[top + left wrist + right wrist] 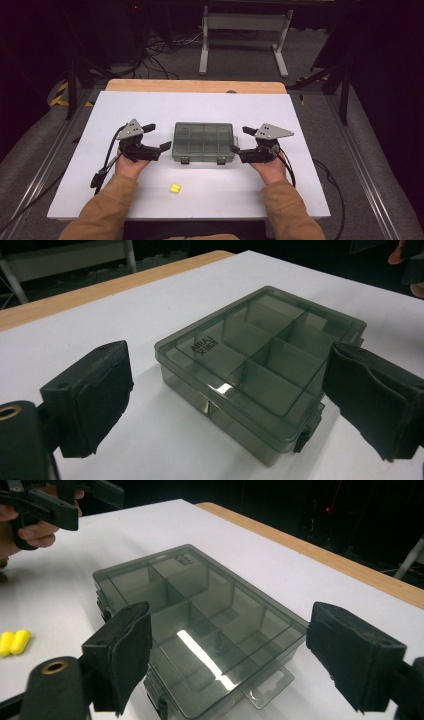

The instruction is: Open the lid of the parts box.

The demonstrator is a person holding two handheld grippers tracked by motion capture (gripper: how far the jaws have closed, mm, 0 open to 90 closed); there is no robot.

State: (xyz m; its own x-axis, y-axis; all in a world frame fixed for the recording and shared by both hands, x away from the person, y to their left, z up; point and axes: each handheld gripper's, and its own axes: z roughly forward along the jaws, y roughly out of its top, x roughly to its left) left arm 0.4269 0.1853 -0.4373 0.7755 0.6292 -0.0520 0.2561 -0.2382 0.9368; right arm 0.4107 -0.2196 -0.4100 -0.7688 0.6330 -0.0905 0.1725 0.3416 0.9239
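A shut, smoky transparent compartment box (204, 143) lies in the middle of the white table (190, 107), its two latches facing the person. My left gripper (156, 136) stands open just off the box's left end, with the box (260, 360) between and beyond its pads (100, 395). My right gripper (240, 139) stands open at the box's right end, its pads (122, 655) straddling the near corner of the box (195, 625). Two small yellow pieces (175, 188) lie side by side on the table in front of the box, also at the left edge of the right gripper view (14, 642).
A wooden strip (195, 86) runs along the table's far edge. Beyond it stand a white metal frame (245, 30) and cables on the floor. Cables trail from both grippers off the table's sides.
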